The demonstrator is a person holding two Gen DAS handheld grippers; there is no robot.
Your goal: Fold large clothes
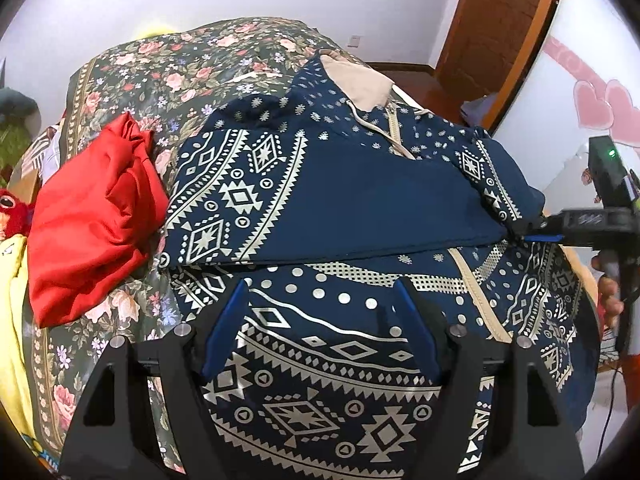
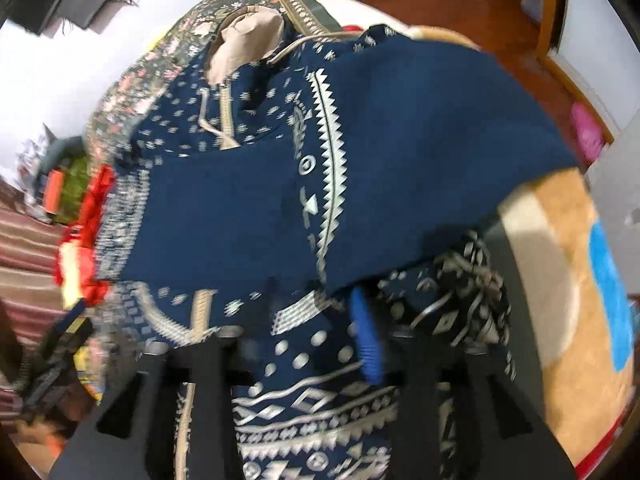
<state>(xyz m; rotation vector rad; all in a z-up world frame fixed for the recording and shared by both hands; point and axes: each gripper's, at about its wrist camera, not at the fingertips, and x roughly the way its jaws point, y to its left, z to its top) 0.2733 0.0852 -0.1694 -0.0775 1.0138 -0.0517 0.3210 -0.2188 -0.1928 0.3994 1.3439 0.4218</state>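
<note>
At the left of the left wrist view a crumpled red garment (image 1: 92,220) lies on the floral bedspread (image 1: 168,68). Centre frame, the navy patterned hoodie (image 1: 320,208) is spread across it; the left gripper (image 1: 320,300) hovers wide open, gripping nothing. At right, the right gripper (image 1: 528,232) pinches the sleeve (image 1: 496,188), folded inward.

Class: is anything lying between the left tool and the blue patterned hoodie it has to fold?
Nothing visible. The left tool hangs open right over the hoodie, bare cloth between its fingers. The red garment lies off to the side on the floral bedspread.
</note>
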